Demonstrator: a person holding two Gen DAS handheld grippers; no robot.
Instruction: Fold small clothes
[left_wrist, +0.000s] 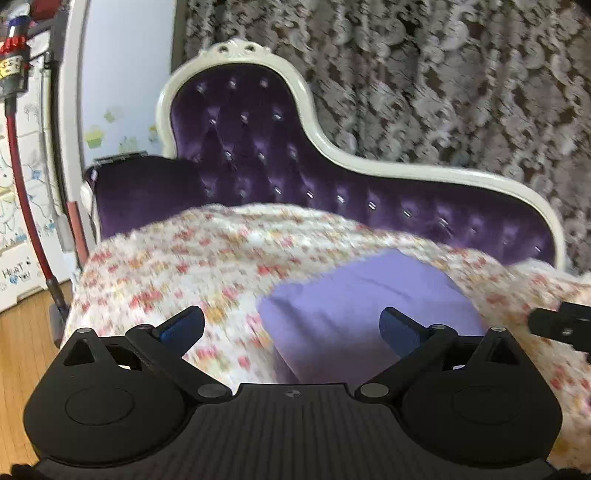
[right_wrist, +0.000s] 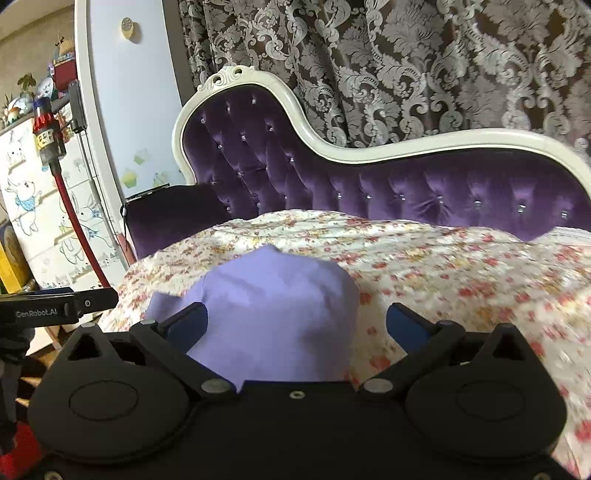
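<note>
Left gripper (left_wrist: 291, 326): jaws spread wide, nothing between the blue pads, hanging above the near left part of the garment.
Right gripper (right_wrist: 295, 325): jaws equally wide, empty, above the garment's near right part; its black body shows at the right edge of the left wrist view.
Garment: a small lavender cloth (right_wrist: 269, 310) lies flat on the floral cover, smooth, with a rounded far edge; neither gripper touches it.
Floral cover (right_wrist: 443, 266): white fabric with red and yellow flowers, draped over the seat of the sofa.
Sofa (right_wrist: 369, 184): purple tufted velvet with a carved white frame, the backrest higher on the left.
Curtain (right_wrist: 406, 66): dark, with a pale damask pattern, behind the sofa.
Vacuum cleaner (right_wrist: 55, 147): red-tubed, standing left of the sofa.
</note>
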